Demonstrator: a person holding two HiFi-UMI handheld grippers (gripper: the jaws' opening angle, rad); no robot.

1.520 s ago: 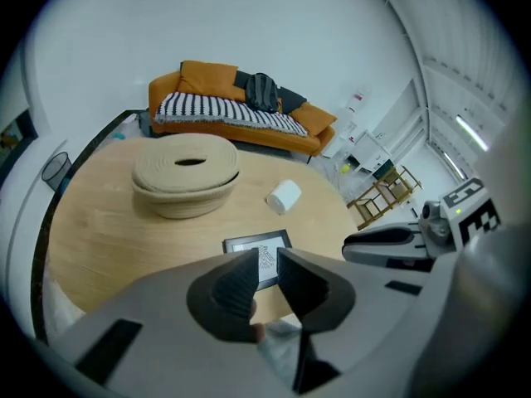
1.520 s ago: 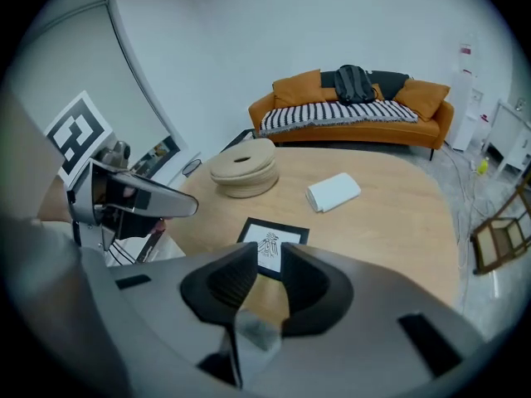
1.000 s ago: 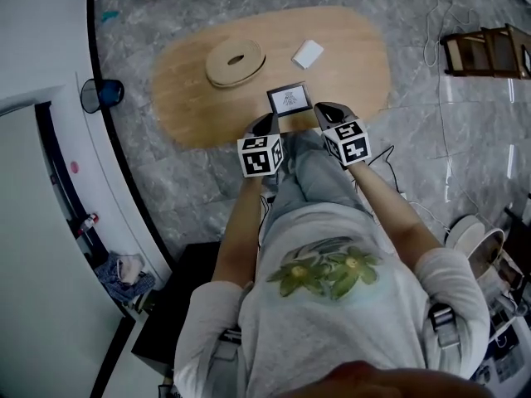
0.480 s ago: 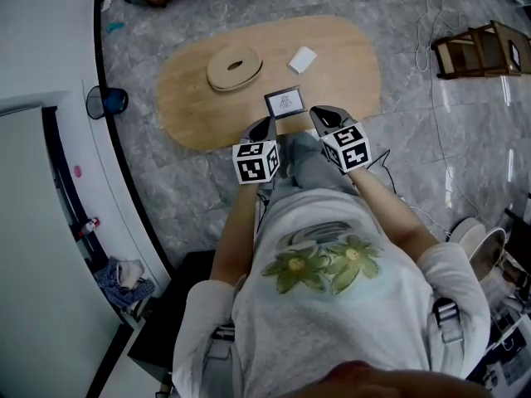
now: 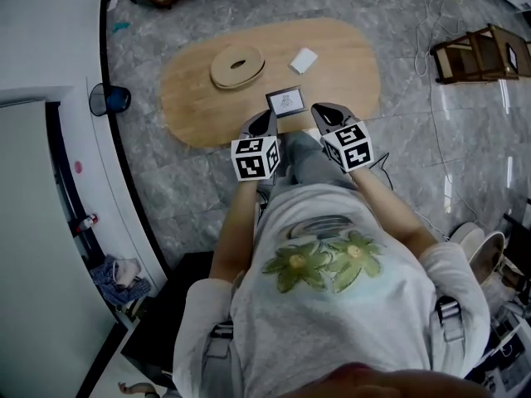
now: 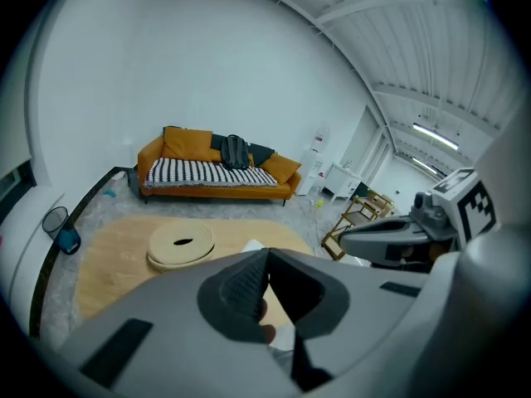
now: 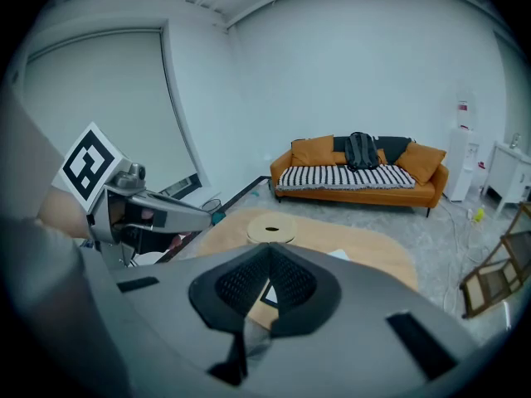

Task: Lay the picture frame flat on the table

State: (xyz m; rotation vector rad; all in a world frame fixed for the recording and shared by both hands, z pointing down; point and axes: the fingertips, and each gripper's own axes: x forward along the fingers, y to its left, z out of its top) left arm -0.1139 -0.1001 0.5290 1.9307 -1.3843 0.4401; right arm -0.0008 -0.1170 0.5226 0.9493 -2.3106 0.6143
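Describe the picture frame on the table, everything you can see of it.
The picture frame is small and rectangular, with a dark border around a white sheet bearing a faint grey picture. It sits on the wooden table near its front edge; whether propped or flat is unclear. Only the table touches it.

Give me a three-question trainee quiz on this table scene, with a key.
1. True or false: the left hand-held gripper grips the picture frame.
2. Which thing on the table has a hole in its middle? A. the white block B. the round wooden disc C. the picture frame
3. Fill in: the jaws of the right hand-held gripper are ___.

Key
1. False: the left hand-held gripper is shut on nothing, short of the picture frame.
2. B
3. shut
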